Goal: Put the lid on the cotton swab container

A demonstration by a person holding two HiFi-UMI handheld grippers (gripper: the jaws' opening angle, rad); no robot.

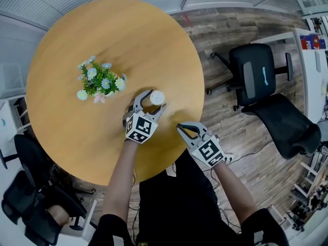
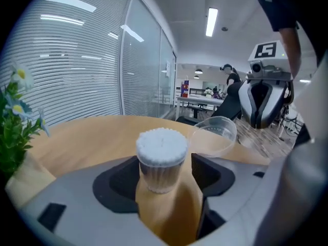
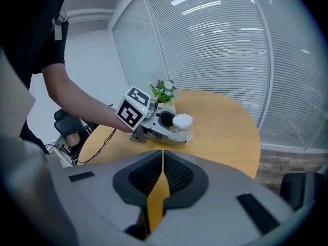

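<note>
Standing on the counter (image 1: 61, 45) between its centre and the near right edge, the cotton swab container (image 1: 157, 96) is uncapped, with its white tips exposed. It is flanked by the left gripper (image 1: 157, 100), whose fingers are spread wide around it. A gap is visible beside the right-hand finger, so the container is not clamped.

The right gripper (image 1: 180, 128) is held at the near right edge, well apart from the container, with its fingers brought together on nothing.

Broad bare wood is left along the far and left edges. A narrower bare strip lies between the container and the right edge. A flower pot (image 1: 100, 82) stands near the centre, just beside the left gripper.

The lid (image 2: 218, 132) is shown clearly only in the left gripper view, lying on the counter just past the container, toward the right edge. It can hardly be made out in the head view. Only the head view takes in two office chairs (image 1: 256, 76) on the floor (image 1: 220, 40) beyond the right edge.

One container, one lid, one flower pot and two grippers are counted.
</note>
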